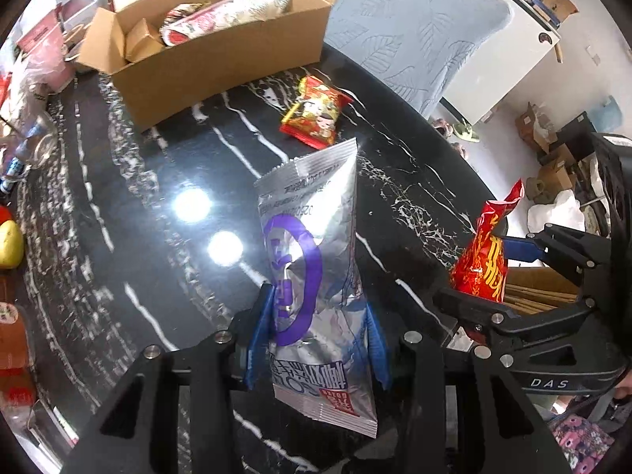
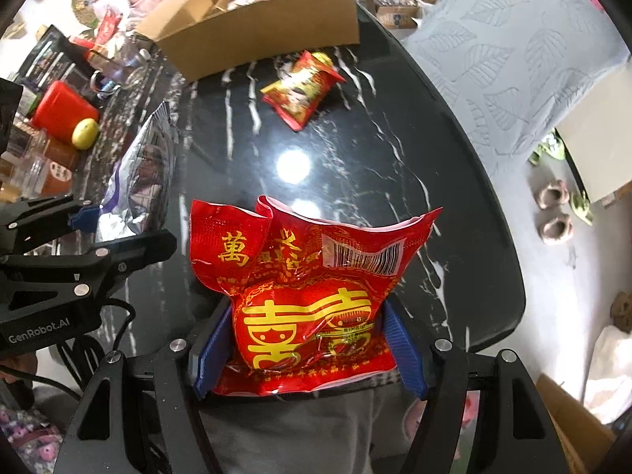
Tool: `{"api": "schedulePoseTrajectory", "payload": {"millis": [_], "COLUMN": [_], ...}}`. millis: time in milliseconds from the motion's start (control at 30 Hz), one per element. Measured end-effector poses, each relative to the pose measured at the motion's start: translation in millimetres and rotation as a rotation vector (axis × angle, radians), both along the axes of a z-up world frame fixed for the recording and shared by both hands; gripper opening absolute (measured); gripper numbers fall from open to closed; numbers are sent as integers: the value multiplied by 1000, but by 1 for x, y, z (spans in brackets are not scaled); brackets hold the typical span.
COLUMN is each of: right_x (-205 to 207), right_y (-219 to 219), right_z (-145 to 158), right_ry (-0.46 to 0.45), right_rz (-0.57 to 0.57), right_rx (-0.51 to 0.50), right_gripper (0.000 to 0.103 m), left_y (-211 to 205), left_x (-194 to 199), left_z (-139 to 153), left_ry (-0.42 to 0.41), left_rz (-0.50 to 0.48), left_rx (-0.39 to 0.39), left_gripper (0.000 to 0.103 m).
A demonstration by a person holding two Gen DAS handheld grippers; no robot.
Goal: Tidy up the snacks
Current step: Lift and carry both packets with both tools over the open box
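Take the cardboard box [image 1: 205, 47] as your landmark: it sits at the far edge of the black marble table [image 1: 130, 205], flaps open, with a few packets already inside, so it reads as the collecting place for the snacks.

Your left gripper [image 1: 318, 328] holds the silver packet [image 1: 316, 260] well short of the box, on your side of the table. The blue pads [image 1: 260, 328] press the packet's lower half from both sides, so the jaws are narrowed onto it. The packet stands upright between them, its crimped top pointing toward the box. Held by the lower body like this, it appears lifted clear of the tabletop and ready to carry forward (the shiny foil may slip, so keep the squeeze firm).

Between both grippers and the box, just in front of the box wall, a small red-and-yellow packet [image 1: 314, 112] lies flat on the table, ungripped. I judge it to be one still to collect.

Your right gripper [image 2: 308, 339] is also on the near side, farther from the box than the loose packet. Its jaws are closed around the bulging lower part of the red packet [image 2: 308, 276], blue pads [image 2: 403, 339] touching each flank. The packet's flat, crumpled top fans out beyond the fingertips toward the box, its barcode facing up.
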State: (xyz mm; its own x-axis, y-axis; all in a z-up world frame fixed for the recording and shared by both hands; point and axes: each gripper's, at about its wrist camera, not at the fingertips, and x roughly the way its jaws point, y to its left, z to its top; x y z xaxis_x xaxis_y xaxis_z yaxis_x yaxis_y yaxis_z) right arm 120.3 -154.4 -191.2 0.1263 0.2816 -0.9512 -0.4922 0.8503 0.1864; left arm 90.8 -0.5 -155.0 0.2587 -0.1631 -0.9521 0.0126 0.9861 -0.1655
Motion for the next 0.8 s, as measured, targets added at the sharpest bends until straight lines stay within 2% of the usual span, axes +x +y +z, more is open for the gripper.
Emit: {"api": "schedulePoseTrajectory", "payload": {"millis": [467, 800], "right_x": [6, 21], "right_y": [55, 87], "right_z": [40, 80], "right_ry": [-47, -131], "right_rz": [152, 243], "right_rx": [53, 78], "right_gripper": [72, 72], "left_y": [34, 57], "left_x": [-14, 10], "left_z": [37, 67], "left_ry": [-61, -154], "left_rz": [124, 175], "left_rx": [-8, 14], "left_gripper": [43, 43]}}
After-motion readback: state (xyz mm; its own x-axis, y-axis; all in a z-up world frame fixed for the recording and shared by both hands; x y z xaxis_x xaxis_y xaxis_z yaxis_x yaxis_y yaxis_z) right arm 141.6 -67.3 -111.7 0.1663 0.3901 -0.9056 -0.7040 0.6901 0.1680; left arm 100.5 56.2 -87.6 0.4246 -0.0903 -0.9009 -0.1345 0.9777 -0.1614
